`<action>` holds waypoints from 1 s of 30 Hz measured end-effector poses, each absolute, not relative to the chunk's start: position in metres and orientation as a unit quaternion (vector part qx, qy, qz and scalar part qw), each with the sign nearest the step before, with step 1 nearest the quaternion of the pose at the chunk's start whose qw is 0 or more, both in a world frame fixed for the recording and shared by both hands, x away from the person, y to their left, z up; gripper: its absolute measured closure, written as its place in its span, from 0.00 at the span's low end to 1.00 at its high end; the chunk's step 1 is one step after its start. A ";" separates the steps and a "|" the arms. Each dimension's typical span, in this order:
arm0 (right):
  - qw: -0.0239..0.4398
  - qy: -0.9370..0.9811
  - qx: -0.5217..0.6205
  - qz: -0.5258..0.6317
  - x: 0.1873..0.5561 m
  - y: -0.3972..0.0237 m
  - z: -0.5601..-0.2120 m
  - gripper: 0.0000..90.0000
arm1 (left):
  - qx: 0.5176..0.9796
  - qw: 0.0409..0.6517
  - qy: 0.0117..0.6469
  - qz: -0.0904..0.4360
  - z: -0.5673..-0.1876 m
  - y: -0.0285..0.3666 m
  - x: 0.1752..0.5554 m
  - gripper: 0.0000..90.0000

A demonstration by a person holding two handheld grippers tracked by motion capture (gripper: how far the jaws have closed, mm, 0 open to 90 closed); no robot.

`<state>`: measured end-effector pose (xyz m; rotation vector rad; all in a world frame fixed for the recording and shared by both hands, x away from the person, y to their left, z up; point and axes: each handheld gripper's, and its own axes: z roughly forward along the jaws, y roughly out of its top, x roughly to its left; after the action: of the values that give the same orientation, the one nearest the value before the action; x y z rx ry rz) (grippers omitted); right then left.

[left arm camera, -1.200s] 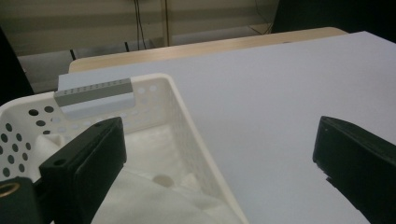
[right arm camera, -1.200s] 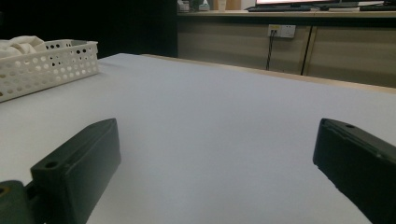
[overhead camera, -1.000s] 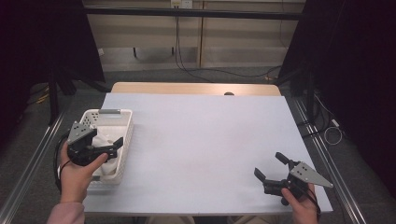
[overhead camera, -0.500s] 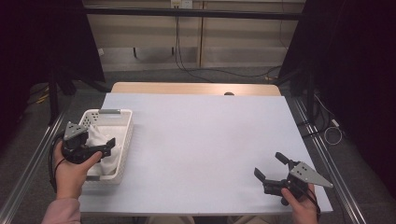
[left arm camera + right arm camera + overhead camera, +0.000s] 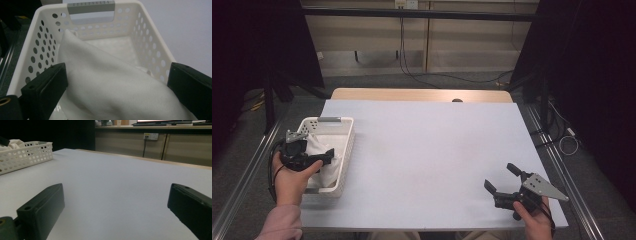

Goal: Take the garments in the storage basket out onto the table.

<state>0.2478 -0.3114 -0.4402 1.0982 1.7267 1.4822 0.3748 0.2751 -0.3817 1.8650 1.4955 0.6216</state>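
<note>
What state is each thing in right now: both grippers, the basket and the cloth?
left gripper: open, jaws either side of the cloth's raised fold, not closed on it.
right gripper: open, holding nothing, low over the table's near right corner.
white cloth: crumpled, bunched up inside the basket.
white basket: upright at the table's left edge, holding the cloth.
table: bare pale surface between basket and right gripper.

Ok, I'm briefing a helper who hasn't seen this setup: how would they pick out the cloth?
Start from the pale table and go to the white perforated basket at its left edge. The white cloth lies bunched inside it, between the open jaws of the left gripper; it is the soft, folded thing against the basket's rigid holed walls.
</note>
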 end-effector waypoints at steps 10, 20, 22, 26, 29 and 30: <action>0.302 0.654 0.412 0.558 0.248 -0.312 -0.440 0.01 | 0.714 0.300 0.591 0.225 -0.381 0.271 0.385 0.03; 0.306 0.657 0.408 0.555 0.248 -0.312 -0.441 0.01 | 0.698 0.287 0.624 0.201 -0.386 0.269 0.396 0.04; 0.303 0.651 0.414 0.560 0.248 -0.311 -0.440 0.01 | 0.713 0.273 0.613 0.203 -0.384 0.271 0.397 0.04; 0.302 0.653 0.412 0.560 0.248 -0.312 -0.440 0.01 | 0.713 0.269 0.618 0.194 -0.385 0.272 0.400 0.05; 0.305 0.654 0.411 0.557 0.248 -0.312 -0.441 0.01 | 0.710 0.268 0.621 0.194 -0.387 0.270 0.403 0.08; 0.305 0.654 0.410 0.558 0.248 -0.312 -0.441 0.01 | 0.693 0.287 0.631 0.198 -0.389 0.266 0.404 0.10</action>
<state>0.2481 -0.3122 -0.4407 1.0864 1.7323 1.4769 0.4044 0.2661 -0.3892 1.8519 1.6867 0.5303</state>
